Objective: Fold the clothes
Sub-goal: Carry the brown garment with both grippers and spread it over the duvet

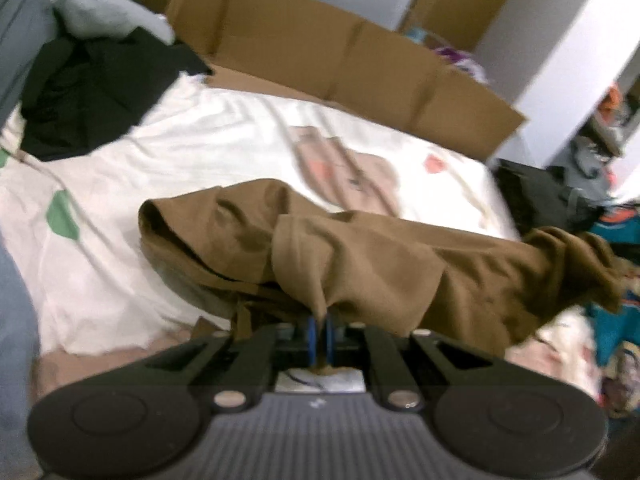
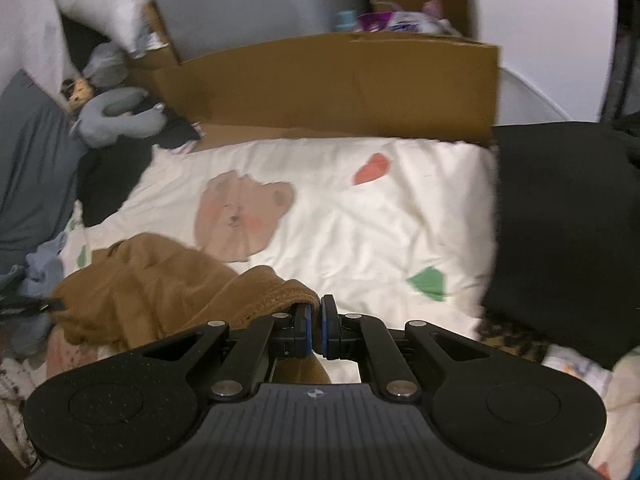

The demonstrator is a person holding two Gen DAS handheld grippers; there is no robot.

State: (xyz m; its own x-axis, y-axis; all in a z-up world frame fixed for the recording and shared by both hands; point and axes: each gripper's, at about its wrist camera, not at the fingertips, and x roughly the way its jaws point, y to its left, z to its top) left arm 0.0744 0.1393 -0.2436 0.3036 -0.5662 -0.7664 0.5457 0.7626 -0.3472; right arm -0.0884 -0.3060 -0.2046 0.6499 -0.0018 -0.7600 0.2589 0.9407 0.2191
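A brown garment (image 1: 340, 256) lies bunched and stretched across the white printed bedsheet (image 1: 200, 140). My left gripper (image 1: 320, 332) is shut on a pinched fold of its near edge, with cloth showing between the blue pads. In the right wrist view the same brown garment (image 2: 152, 288) trails off to the left, and my right gripper (image 2: 316, 326) is shut on its hem, which slips in between the blue pads. The garment's far end hangs crumpled at the right of the left wrist view.
A flattened cardboard box (image 1: 340, 52) stands along the bed's far edge. Dark clothes (image 1: 92, 88) lie at the back left by a grey plush toy (image 2: 120, 116). A black garment (image 2: 568, 232) covers the bed's right side. More clothes clutter the floor (image 1: 612, 240).
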